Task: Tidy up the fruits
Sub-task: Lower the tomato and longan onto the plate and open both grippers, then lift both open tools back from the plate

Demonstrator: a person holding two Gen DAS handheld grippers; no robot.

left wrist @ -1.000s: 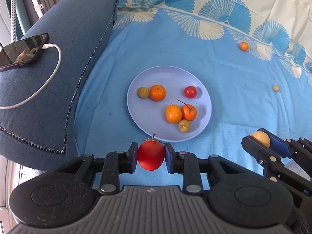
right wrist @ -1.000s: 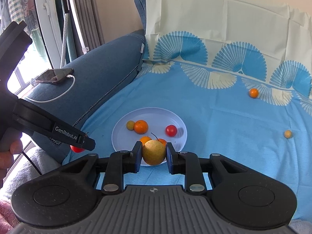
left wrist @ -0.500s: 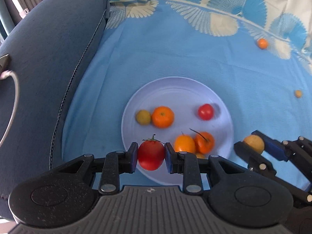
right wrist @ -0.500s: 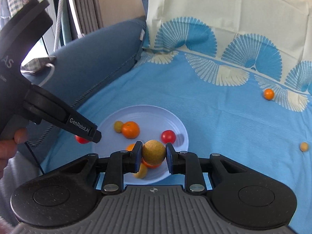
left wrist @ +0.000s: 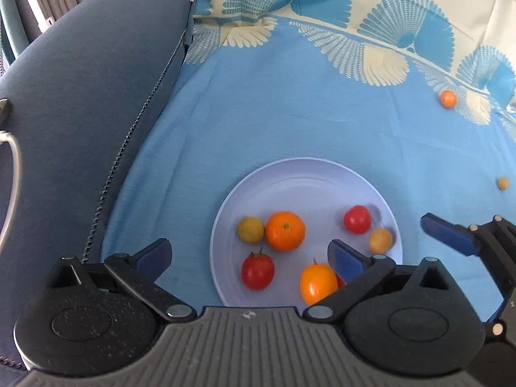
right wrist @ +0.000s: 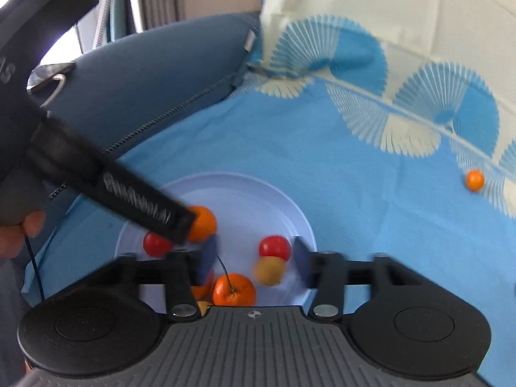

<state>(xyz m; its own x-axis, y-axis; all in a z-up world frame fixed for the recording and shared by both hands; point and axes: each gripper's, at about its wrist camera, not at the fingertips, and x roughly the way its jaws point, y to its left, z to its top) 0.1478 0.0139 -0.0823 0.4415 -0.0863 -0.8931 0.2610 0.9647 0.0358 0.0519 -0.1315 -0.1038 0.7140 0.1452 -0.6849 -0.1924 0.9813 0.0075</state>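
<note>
A pale plate (left wrist: 306,174) lies on the blue cloth and holds several fruits. My left gripper (left wrist: 248,258) is open above its near edge; the red tomato (left wrist: 258,271) it carried lies on the plate between the fingers. My right gripper (right wrist: 253,258) is open over the plate (right wrist: 258,193); the yellow-brown fruit (right wrist: 269,270) lies blurred between its fingers, and also shows in the left wrist view (left wrist: 380,240). Oranges (left wrist: 285,230), a small tomato (left wrist: 357,219) and a greenish fruit (left wrist: 251,229) are also on the plate.
A small orange (left wrist: 448,99) and a small yellow fruit (left wrist: 502,183) lie loose on the cloth at far right. A dark blue cushion (left wrist: 80,96) with a phone cable (left wrist: 13,167) rises along the left. The left gripper's body (right wrist: 96,174) crosses the right wrist view.
Both grippers moved forward over the plate and opened. The red tomato dropped from the left gripper onto the plate and the yellow-brown fruit dropped from the right one.
</note>
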